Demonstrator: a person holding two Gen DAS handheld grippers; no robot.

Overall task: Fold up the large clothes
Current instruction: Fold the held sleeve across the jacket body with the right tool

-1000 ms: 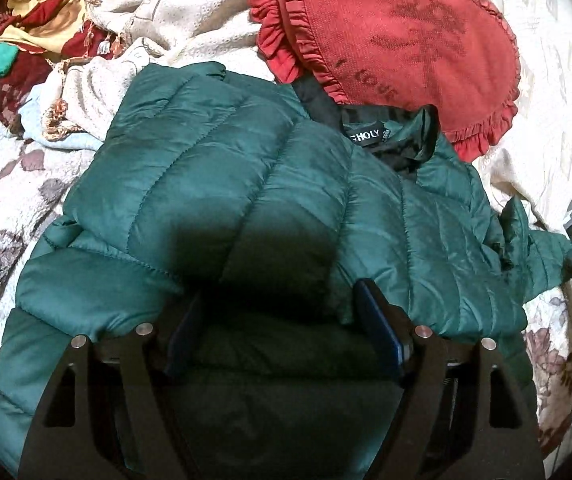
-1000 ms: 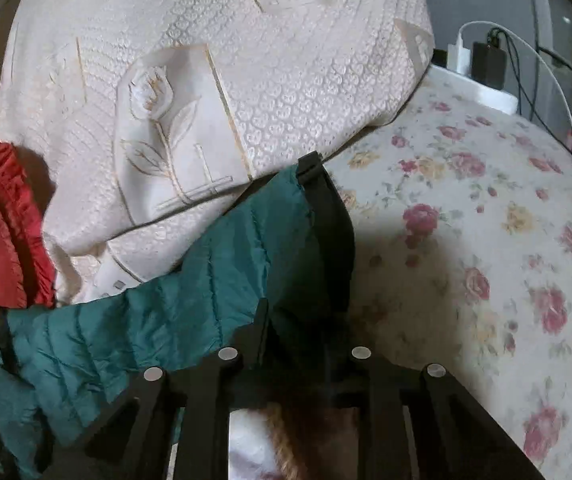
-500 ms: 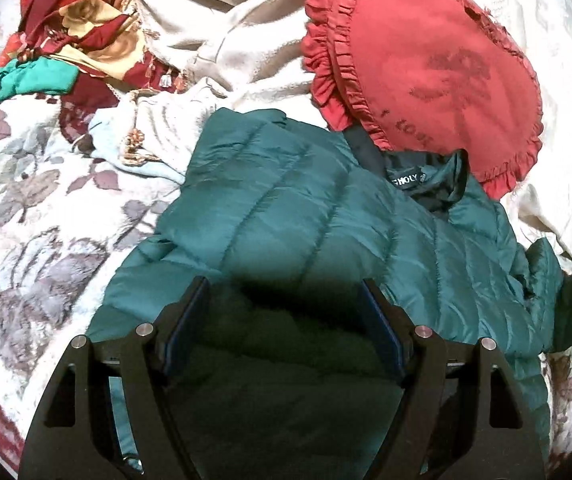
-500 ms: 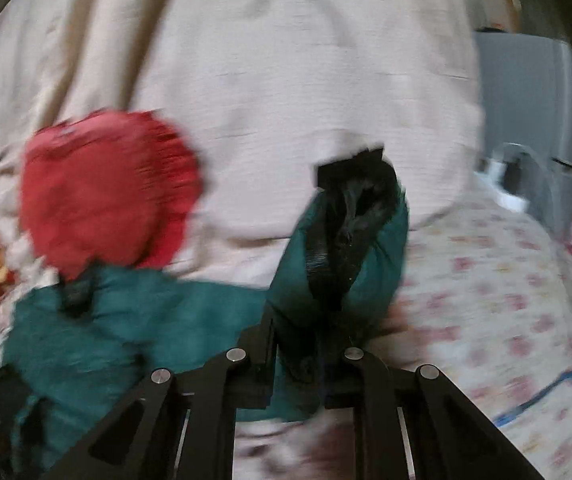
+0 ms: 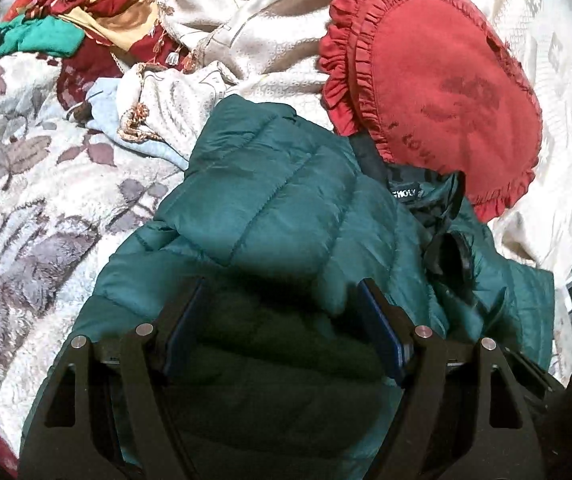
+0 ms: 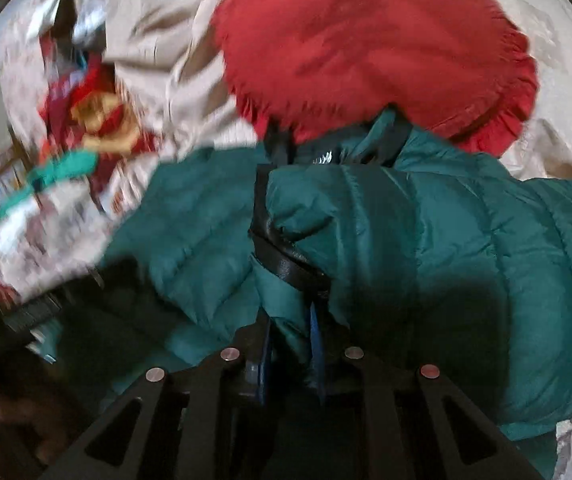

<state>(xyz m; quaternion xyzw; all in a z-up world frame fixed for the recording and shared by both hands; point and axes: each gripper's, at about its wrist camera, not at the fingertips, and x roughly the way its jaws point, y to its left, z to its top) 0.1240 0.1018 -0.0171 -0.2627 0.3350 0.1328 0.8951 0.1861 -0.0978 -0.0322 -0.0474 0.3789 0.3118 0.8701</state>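
Left hand-held gripper (image 5: 282, 312): jaws wide apart over green puffer jacket (image 5: 270, 204)
Red frilled cushion (image 5: 437, 80): touching jacket collar
Bed: floral blanket (image 5: 26, 200)

Under the left gripper (image 5: 282, 320), the green puffer jacket (image 5: 278, 200) is quilted cloth with a slight sheen. Ahead lies a matt red cushion (image 5: 437, 88) with frilled cloth edging. Left of it, the floral blanket (image 5: 26, 216) looks fuzzy.

To your left the floral blanket (image 5: 26, 208) lies bare; ahead, the red cushion (image 5: 437, 92) and heaped clothes (image 5: 98, 20) block you.
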